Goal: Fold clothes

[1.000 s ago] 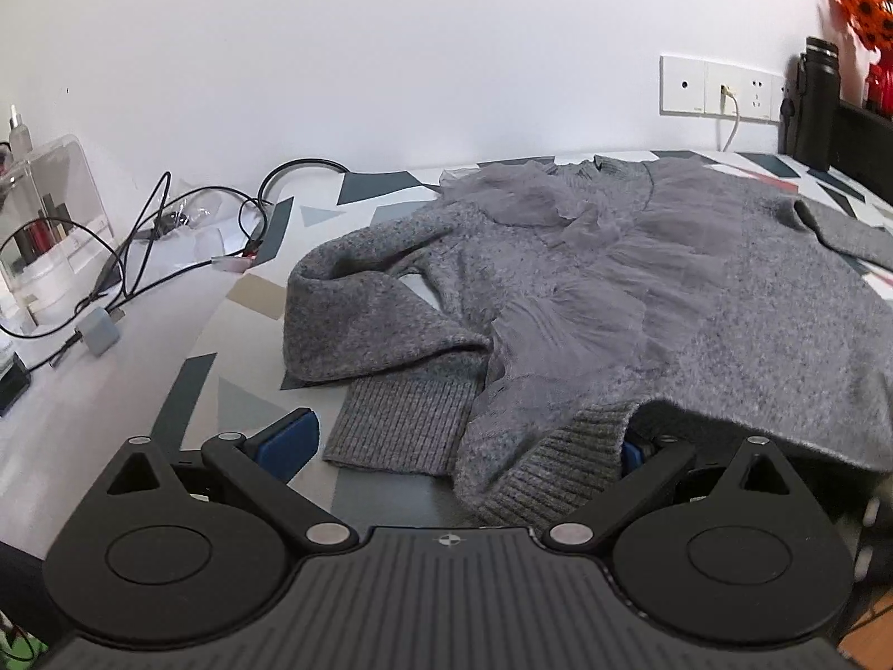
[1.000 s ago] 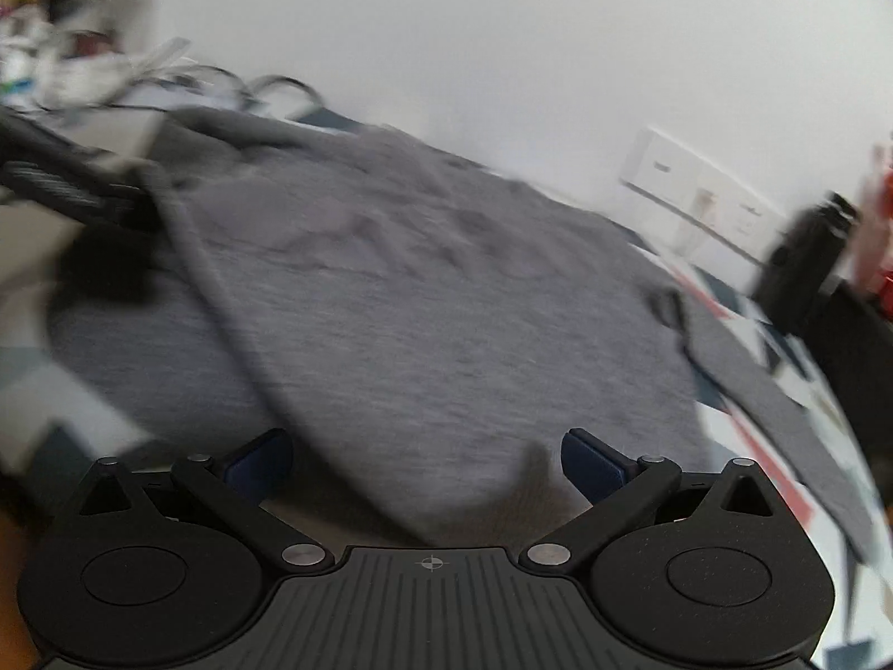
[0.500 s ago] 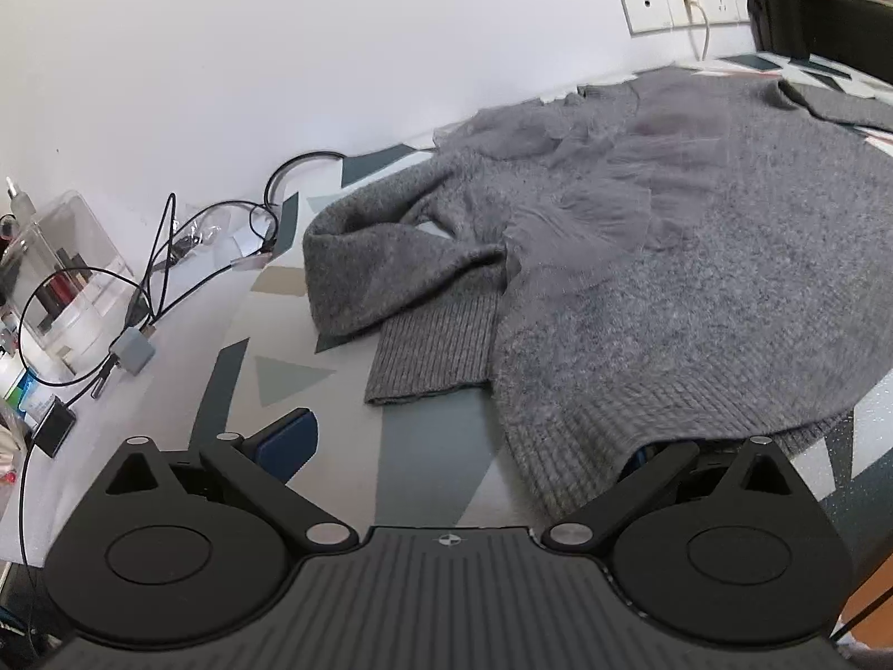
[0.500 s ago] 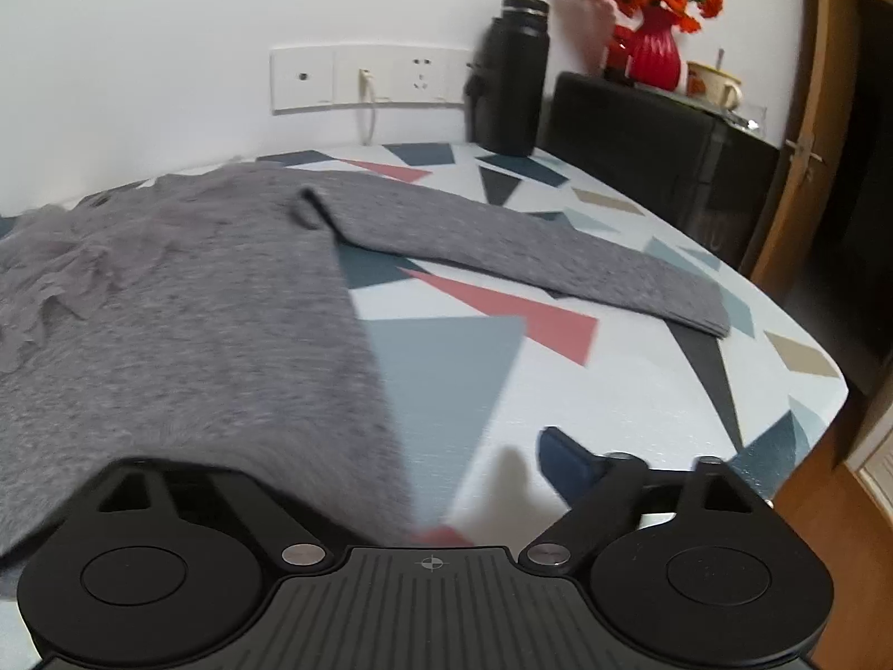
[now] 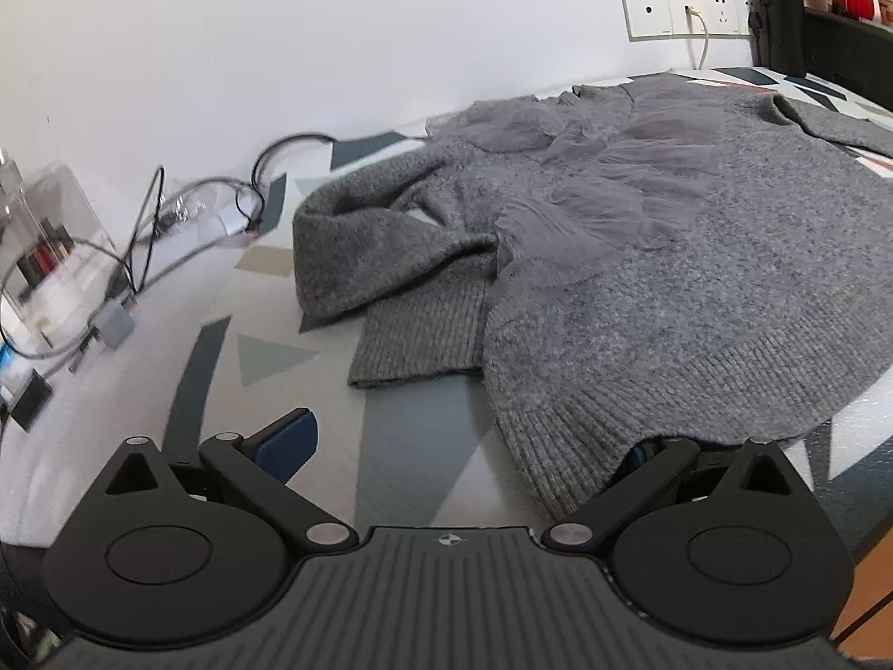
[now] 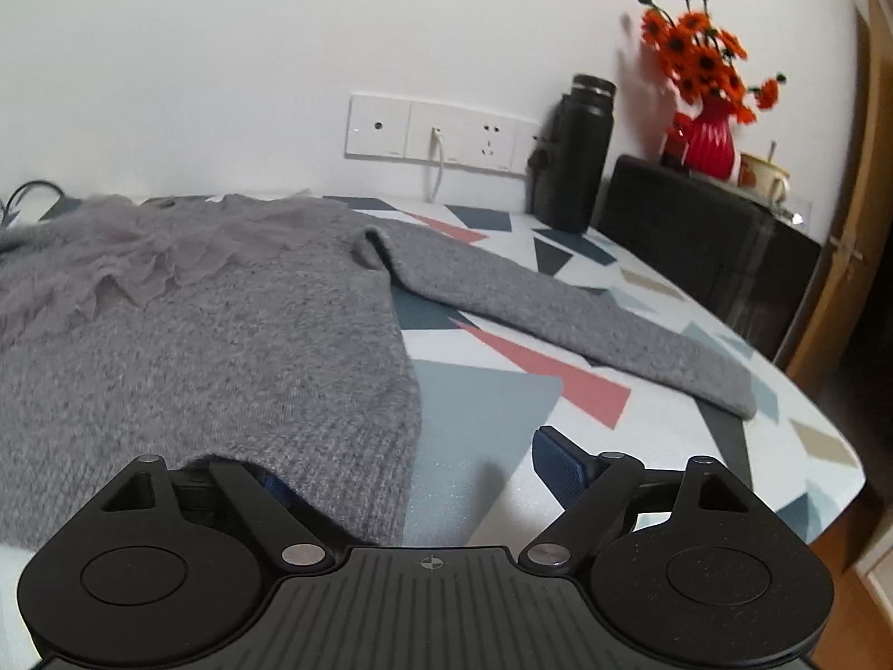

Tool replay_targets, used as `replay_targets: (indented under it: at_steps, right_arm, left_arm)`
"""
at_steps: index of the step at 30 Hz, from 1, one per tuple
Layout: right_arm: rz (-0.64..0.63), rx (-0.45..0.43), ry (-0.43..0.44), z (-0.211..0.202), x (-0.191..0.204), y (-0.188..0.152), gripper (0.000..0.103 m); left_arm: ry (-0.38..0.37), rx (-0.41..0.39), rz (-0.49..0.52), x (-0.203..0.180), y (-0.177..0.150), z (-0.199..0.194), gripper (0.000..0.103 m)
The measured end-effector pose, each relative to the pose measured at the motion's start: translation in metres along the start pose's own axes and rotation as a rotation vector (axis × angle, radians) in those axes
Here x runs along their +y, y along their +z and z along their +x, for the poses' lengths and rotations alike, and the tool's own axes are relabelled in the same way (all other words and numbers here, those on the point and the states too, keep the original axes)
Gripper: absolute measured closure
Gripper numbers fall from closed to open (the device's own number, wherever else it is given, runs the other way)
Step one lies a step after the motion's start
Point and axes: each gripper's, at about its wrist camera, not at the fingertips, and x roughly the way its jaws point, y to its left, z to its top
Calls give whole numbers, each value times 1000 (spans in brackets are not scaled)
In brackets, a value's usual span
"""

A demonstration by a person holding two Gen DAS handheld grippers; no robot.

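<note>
A grey knit sweater (image 5: 670, 290) with a tulle ruffle (image 5: 603, 190) lies front up on the patterned table (image 6: 485, 407). Its left sleeve (image 5: 390, 257) is bent back, cuff toward me. The other sleeve (image 6: 558, 312) stretches straight out to the right. My left gripper (image 5: 463, 446) stands open at the hem's left corner, and the ribbed hem drapes over its right finger. At the hem's right corner my right gripper (image 6: 416, 474) is closing its jaws. Knit covers its left finger, the hem edge lies between the jaws, and the blue right pad (image 6: 558, 463) is bare.
Cables (image 5: 139, 223) and a clear box (image 5: 44, 234) crowd the table's left end. Wall sockets (image 6: 435, 128), a black bottle (image 6: 580, 156), a dark cabinet (image 6: 697, 223) and a red vase of orange flowers (image 6: 709, 139) stand at the back right. The table edge (image 6: 809, 474) curves close on the right.
The right gripper swung right, from over the sweater's body to its right hem corner, and its jaws narrowed. The hem near the left gripper dropped flat; that gripper rolled slightly.
</note>
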Motion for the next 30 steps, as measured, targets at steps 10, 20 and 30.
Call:
replay_targets:
  at_steps: [10, 20, 30]
  right_arm:
    - [65, -17, 49, -4, -4, 3, 84]
    - [303, -186, 59, -53, -46, 51, 99]
    - [415, 101, 32, -34, -78, 28, 98]
  left_arm:
    - [-26, 31, -97, 6, -5, -4, 8]
    - [-50, -284, -73, 13, 31, -78, 94]
    - [-256, 81, -10, -12, 5, -43, 94]
